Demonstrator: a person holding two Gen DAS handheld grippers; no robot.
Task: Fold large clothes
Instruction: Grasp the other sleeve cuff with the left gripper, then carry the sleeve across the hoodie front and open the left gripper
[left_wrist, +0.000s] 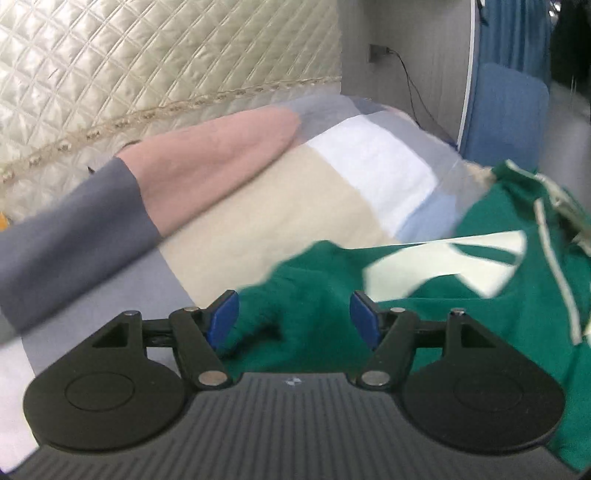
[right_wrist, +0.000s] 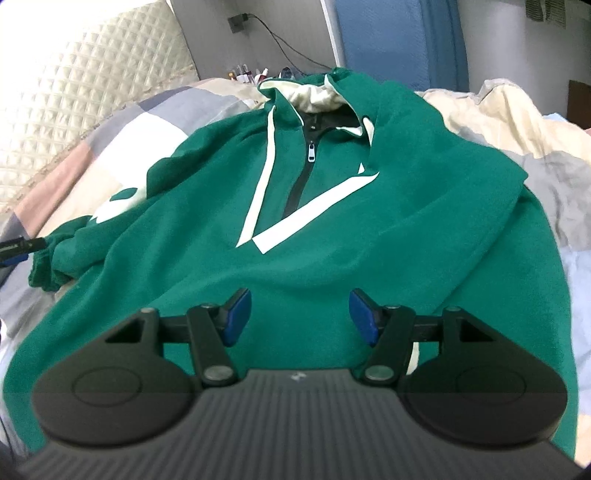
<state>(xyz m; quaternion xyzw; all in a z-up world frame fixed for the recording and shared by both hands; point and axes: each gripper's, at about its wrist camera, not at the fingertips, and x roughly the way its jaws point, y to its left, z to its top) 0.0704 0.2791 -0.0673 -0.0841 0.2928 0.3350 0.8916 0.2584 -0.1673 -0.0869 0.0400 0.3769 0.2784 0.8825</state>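
Note:
A green hoodie (right_wrist: 332, 236) with white stripes, a black half-zip (right_wrist: 309, 153) and a cream-lined hood lies face up on the bed, hood at the far end. My right gripper (right_wrist: 300, 316) is open above its lower front, holding nothing. My left gripper (left_wrist: 294, 318) is open with the green sleeve end (left_wrist: 295, 295) lying between its blue pads (left_wrist: 223, 317), not clamped. In the right wrist view the left gripper's tip (right_wrist: 18, 248) shows at the far left, by the sleeve cuff (right_wrist: 46, 271).
The bed has a patchwork cover (left_wrist: 280, 206) of beige, white, grey, pink and blue. A cream quilted headboard (left_wrist: 147, 59) stands on the left. A wall socket with a cable (left_wrist: 380, 51) and a blue panel (left_wrist: 506, 110) are behind. A rumpled cream duvet (right_wrist: 517, 122) lies right.

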